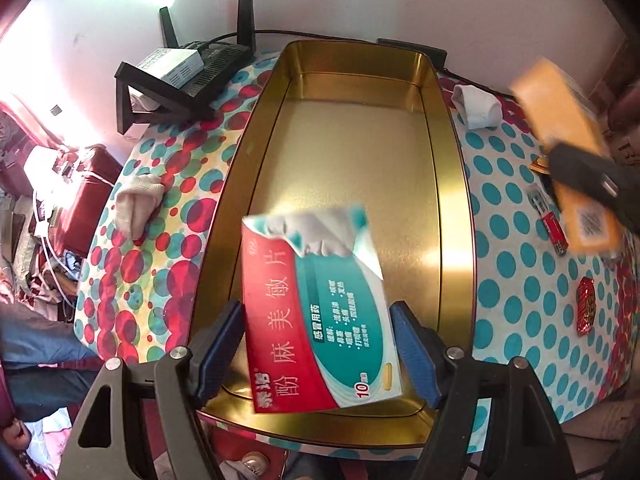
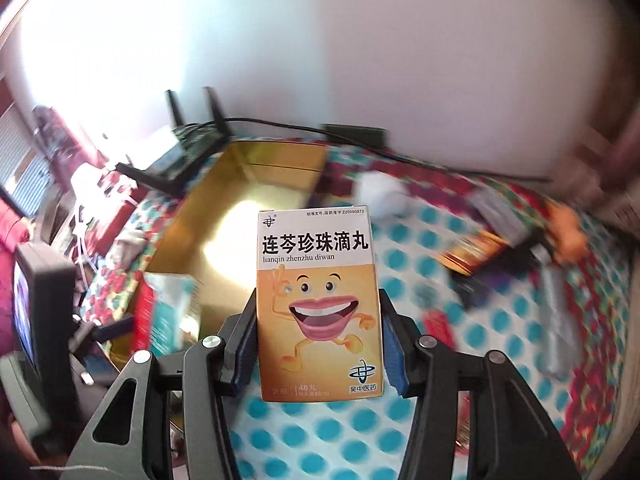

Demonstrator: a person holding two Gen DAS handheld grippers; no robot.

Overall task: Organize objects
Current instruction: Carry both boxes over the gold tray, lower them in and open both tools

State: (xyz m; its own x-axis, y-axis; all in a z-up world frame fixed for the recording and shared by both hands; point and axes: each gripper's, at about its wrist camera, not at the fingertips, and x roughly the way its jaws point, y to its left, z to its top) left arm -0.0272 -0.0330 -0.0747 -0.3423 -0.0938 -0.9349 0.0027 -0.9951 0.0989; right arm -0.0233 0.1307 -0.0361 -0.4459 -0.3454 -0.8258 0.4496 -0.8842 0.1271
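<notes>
My left gripper [image 1: 318, 344] is shut on a red, white and teal medicine box [image 1: 316, 312] with a torn top flap, held over the near end of a gold metal tin [image 1: 452, 184]. My right gripper [image 2: 316, 344] is shut on an orange and white medicine box [image 2: 316, 300] with a cartoon mouth, held above the dotted tablecloth to the right of the tin [image 2: 240, 216]. In the left wrist view that orange box [image 1: 560, 120] and the right gripper show blurred at the right. The red box [image 2: 168, 308] shows at the left of the right wrist view.
A black router [image 1: 192, 80] on a stand sits at the back left. Rolled white socks lie left [image 1: 136, 208] and back right [image 1: 478, 106] of the tin. Small red packets [image 1: 585, 312] and several blurred items [image 2: 520, 248] lie on the right of the table. A cable runs along the wall.
</notes>
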